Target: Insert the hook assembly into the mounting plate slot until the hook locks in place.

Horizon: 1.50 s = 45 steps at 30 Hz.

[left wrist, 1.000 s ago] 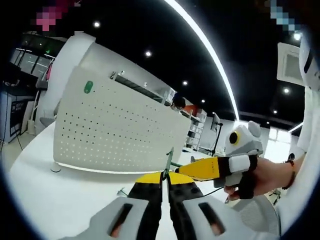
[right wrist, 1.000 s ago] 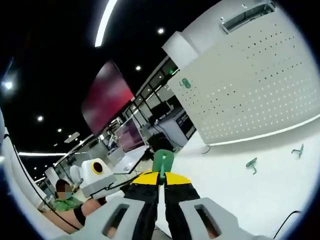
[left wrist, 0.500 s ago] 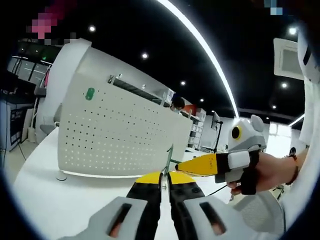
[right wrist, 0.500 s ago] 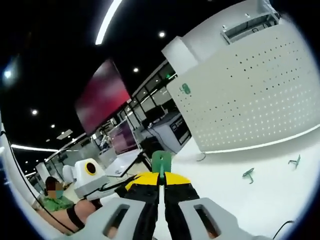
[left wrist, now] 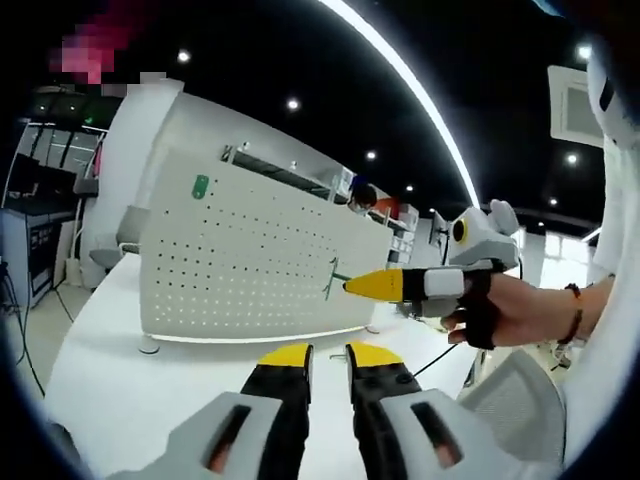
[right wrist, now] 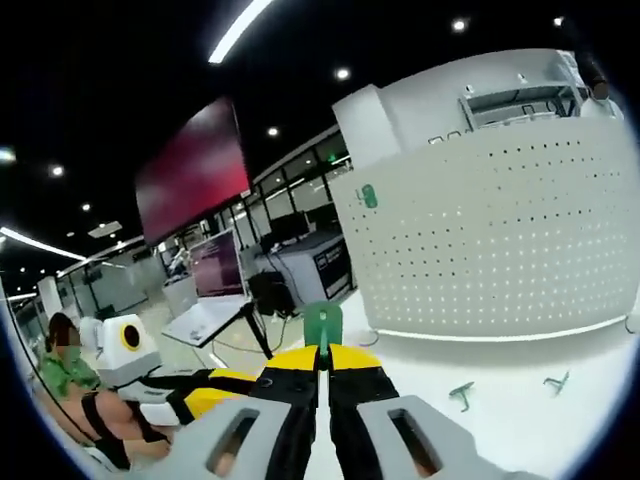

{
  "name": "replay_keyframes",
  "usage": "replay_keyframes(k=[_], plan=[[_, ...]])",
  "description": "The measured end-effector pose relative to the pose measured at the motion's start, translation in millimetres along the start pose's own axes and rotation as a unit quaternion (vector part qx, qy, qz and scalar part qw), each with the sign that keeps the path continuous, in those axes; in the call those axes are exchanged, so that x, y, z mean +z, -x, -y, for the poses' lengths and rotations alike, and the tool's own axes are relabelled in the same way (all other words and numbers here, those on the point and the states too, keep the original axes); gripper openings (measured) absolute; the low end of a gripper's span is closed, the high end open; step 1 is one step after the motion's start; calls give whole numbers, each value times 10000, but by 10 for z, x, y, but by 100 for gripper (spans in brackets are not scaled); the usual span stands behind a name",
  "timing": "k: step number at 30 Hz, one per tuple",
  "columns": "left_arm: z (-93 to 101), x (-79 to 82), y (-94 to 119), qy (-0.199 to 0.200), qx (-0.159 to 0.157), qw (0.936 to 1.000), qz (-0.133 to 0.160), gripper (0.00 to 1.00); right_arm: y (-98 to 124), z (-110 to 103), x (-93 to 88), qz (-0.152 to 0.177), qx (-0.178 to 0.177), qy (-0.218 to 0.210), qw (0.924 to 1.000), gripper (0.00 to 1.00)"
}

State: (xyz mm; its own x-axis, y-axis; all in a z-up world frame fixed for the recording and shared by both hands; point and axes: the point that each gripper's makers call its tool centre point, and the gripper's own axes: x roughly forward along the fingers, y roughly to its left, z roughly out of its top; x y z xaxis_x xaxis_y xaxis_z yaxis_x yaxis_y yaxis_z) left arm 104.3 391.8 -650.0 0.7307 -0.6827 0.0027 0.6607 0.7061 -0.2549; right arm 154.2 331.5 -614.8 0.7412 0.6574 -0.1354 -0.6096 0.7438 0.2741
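The white perforated mounting plate [left wrist: 250,265] stands upright on the white table [left wrist: 130,410]; it is also in the right gripper view [right wrist: 500,230]. My right gripper [right wrist: 322,352] is shut on a green hook [right wrist: 323,322]. In the left gripper view it reaches in from the right [left wrist: 352,285], holding the thin hook [left wrist: 332,277] in front of the plate's right part, above my left jaws. My left gripper [left wrist: 328,355] is open with nothing between its jaws. A green hook [left wrist: 200,186] sits high on the plate's left [right wrist: 366,196].
Two loose green hooks [right wrist: 462,393] [right wrist: 556,381] lie on the table in front of the plate. A person's hand [left wrist: 520,315] holds the right gripper. My left gripper's yellow-tipped jaws [right wrist: 205,392] show at the lower left. Desks and monitors stand behind.
My left gripper, shut on the hook earlier, has opened and let it go. The right gripper has kept the hook and lifted it clear of the left jaws.
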Motion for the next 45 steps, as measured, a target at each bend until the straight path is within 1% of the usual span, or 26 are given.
replay_keyframes(k=[1,2,3,5,8,11,13,16,18,21,23,27,31,34,36,38,40,45], plan=[[-24,-28,25,92,44,9999,-54,16,-21,15,10,20,-92,-35,9999,1],[-44,-44,46,117,84,9999,-80,16,-34,9,13,14,-107,-22,9999,1],[-70,-54,74,59,127,9999,-83,17,-52,14,23,30,-159,97,9998,1],[-83,-61,119,71,144,9998,-93,19,-72,32,11,-14,-256,164,9995,1],[-104,-78,178,-62,164,9997,-171,21,-112,31,30,41,-251,100,9996,1],[-135,-95,225,-100,162,9996,-218,23,-166,40,46,67,-293,159,9994,1],[-158,-118,260,-59,175,9995,-269,25,-202,50,48,41,-294,69,9995,1],[-138,-127,283,-48,148,9995,-280,28,-227,55,83,33,-388,193,9991,1],[-129,-154,304,-82,158,9993,-337,29,-252,67,118,35,-441,263,9987,1],[-134,-202,320,14,224,9991,-355,30,-299,77,149,-7,-474,434,9979,1],[-115,-209,329,-46,251,9991,-347,31,-320,84,173,4,-472,451,9979,1],[-85,-236,327,-34,261,9990,-371,35,-370,129,234,56,-566,572,9967,1],[-60,-255,325,-17,305,9988,-395,39,-412,199,318,112,-679,598,9958,1],[-41,-246,333,-52,304,9990,-332,39,-436,253,412,260,-780,624,9947,1],[-41,-222,348,-135,331,9990,-282,39,-471,286,439,233,-852,695,9937,1],[-51,-198,360,-61,336,9990,-284,40,-490,315,479,252,-920,679,9931,1],[-59,-156,385,-146,365,9990,-225,42,-509,336,538,291,-977,723,9922,1],[-90,-121,440,-169,430,9987,-199,48,-578,400,659,357,-1129,805,9897,1]])
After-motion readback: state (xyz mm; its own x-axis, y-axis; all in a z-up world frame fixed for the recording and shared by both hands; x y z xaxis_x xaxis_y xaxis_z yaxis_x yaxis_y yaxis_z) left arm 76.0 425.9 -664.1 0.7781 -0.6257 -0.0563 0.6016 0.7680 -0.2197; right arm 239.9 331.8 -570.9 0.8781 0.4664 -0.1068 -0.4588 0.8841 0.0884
